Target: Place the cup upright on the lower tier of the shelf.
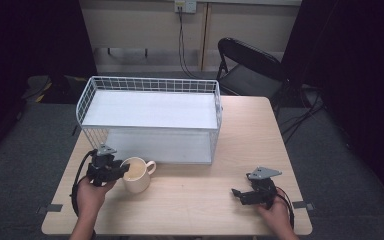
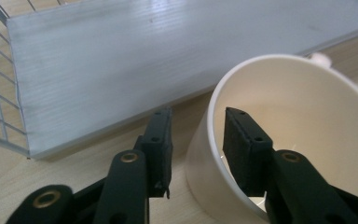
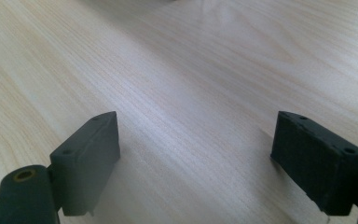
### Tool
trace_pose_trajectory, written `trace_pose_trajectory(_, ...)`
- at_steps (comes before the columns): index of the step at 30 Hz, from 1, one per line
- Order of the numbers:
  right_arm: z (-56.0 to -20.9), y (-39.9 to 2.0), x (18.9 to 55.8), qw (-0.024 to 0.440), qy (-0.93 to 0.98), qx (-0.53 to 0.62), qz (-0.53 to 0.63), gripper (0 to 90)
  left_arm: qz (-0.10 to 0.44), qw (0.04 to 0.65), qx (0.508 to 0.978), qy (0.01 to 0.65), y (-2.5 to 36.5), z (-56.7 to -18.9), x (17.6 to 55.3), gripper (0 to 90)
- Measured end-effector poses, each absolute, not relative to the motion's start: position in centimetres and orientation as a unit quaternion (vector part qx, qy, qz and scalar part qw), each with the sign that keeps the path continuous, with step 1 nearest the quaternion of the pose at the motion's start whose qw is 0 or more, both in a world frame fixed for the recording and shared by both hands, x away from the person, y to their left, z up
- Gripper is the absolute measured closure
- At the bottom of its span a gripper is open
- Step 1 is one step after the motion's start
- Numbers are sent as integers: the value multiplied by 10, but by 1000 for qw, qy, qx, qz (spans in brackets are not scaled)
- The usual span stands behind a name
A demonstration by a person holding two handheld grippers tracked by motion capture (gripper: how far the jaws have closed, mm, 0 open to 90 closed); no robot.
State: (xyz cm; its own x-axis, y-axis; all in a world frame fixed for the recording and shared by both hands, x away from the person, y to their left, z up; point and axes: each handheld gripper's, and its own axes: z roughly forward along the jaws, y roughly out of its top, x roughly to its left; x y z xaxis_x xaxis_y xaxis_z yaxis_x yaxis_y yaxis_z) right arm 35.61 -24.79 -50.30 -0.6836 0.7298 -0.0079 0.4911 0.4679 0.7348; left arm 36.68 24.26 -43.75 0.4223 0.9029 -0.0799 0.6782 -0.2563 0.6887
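Black jaws of the left hand-held gripper point(image 2: 193, 140) set astride the near wall of the cream mug point(image 2: 303, 121), one inside the rim, one outside, narrow gaps showing on both sides, not yet pressed tight. Standing upright on the pale wood table point(image 1: 200, 200), with the handle on the mug's far side from that hand-held gripper. Just beyond the mug, a white wire rack point(image 1: 150, 117) with two grey-white shelves, lower shelf edge close ahead of the jaws. Well off to the mug's other side, right hand-held gripper point(image 3: 196, 158) with jaws wide apart over bare table, nothing between them. Behind the table, a black folding chair point(image 1: 250, 67).
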Motion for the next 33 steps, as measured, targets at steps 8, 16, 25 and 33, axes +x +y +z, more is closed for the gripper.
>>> trace_pose_trajectory(8, -503, -248, 356, 163, 841, 363, 367, 145, 183, 308, 786, 504, 235, -439, 368, 792)
trace_pose_trajectory(16, -503, -248, 356, 163, 841, 363, 367, 145, 185, 309, 776, 519, 235, -437, 365, 824)
trace_pose_trajectory(25, -503, -248, 356, 163, 841, 363, 367, 145, 194, 332, 748, 541, 227, -429, 369, 824)
trace_pose_trajectory(33, -503, -248, 356, 163, 841, 363, 367, 145, 215, 337, 735, 548, 220, -429, 374, 825)
